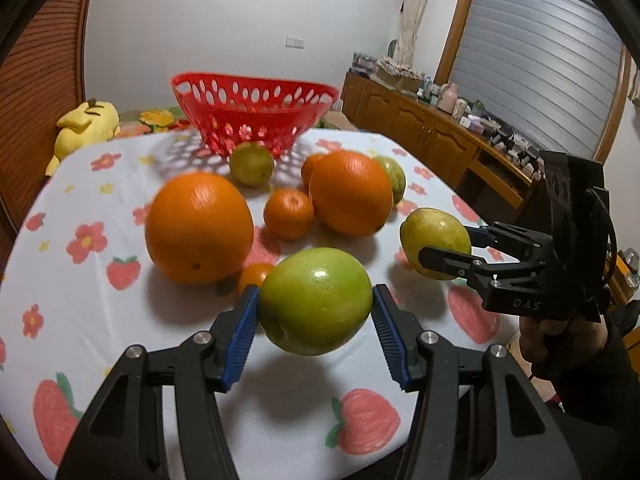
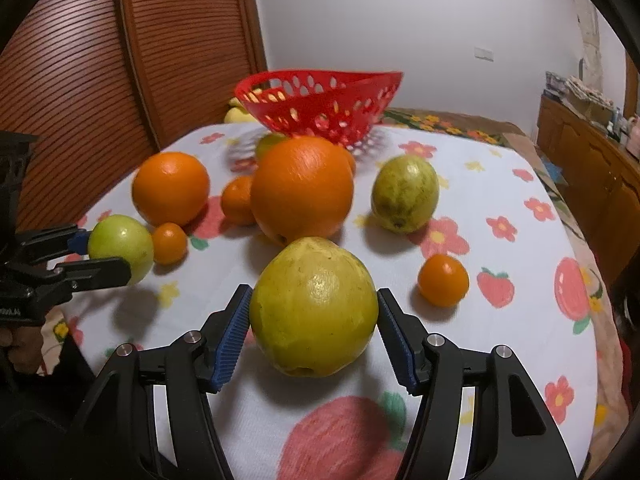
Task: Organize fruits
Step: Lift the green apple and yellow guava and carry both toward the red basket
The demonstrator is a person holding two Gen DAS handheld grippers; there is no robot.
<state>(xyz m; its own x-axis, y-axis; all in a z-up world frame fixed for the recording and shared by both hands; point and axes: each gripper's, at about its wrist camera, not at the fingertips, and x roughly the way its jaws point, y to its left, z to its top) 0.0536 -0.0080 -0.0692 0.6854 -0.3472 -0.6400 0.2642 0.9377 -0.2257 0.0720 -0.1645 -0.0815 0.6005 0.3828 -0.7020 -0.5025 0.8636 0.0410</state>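
My left gripper (image 1: pixel 316 316) is clamped across the middle of a green guava (image 1: pixel 316 300), held just above the tablecloth (image 1: pixel 100 320). My right gripper (image 2: pixel 314 324) pinches a yellower guava (image 2: pixel 314 306) the same way, with the red basket (image 2: pixel 320 100) at the far end. Both look firm, smooth and round, probably slippery, so I grip at the widest girth, gently to avoid bruising.

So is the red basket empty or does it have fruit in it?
Cannot tell. The basket stands tilted, its inside mostly hidden; no fruit shows through its holes.

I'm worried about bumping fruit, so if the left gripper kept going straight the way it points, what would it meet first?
Probably the small orange, with the big oranges to either side. The left gripper holds a green fruit that would lead. Depth is unclear.
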